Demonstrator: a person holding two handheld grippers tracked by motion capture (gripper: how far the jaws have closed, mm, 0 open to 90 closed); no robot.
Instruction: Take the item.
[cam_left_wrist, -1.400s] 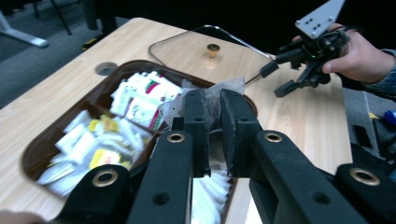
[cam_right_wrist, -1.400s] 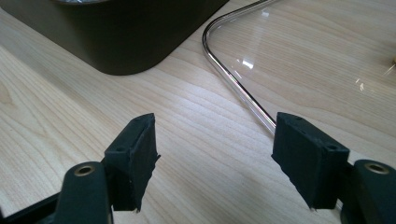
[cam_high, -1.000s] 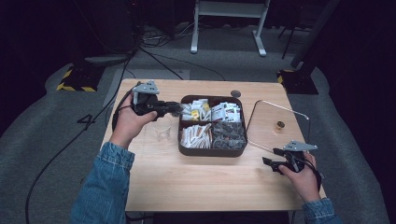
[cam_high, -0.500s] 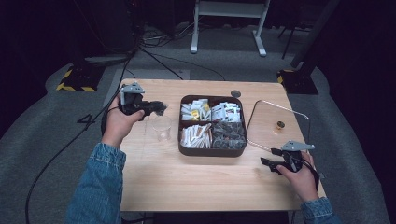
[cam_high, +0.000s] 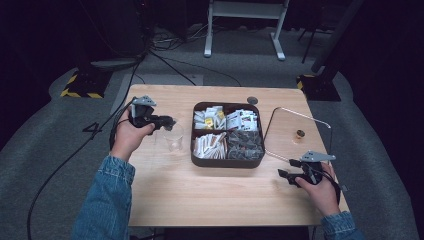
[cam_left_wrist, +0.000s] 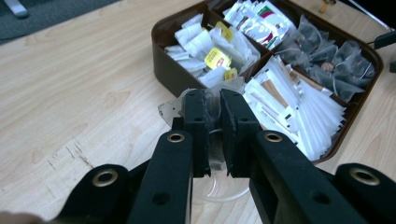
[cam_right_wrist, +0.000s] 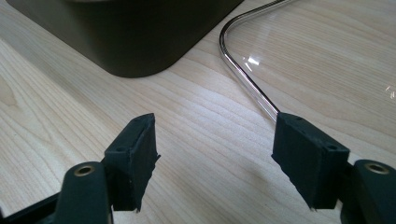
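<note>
My left gripper (cam_high: 170, 121) (cam_left_wrist: 213, 105) is shut on a thin translucent tea bag (cam_left_wrist: 173, 106) and holds it just above a clear glass cup (cam_high: 172, 136) (cam_left_wrist: 219, 189) left of the box. The brown four-compartment box (cam_high: 227, 161) (cam_left_wrist: 168, 70) holds paper sachets, white sticks and dark mesh tea bags. Near the table's front right, my right gripper (cam_high: 286, 168) (cam_right_wrist: 215, 154) rests low over the wood, open, with nothing between its fingers. The box's corner (cam_right_wrist: 135, 32) lies just ahead of it.
A clear glass lid with a metal rim (cam_high: 295, 111) (cam_right_wrist: 243, 70) and a small knob (cam_high: 300, 134) lies flat to the right of the box. A grey disc (cam_high: 252, 100) sits at the back edge. Cables trail off the table's left side.
My left hand has drawn back to the left from the box's edge and sunk toward the glass cup, still shut on the tea bag. The right hand has stayed put.
</note>
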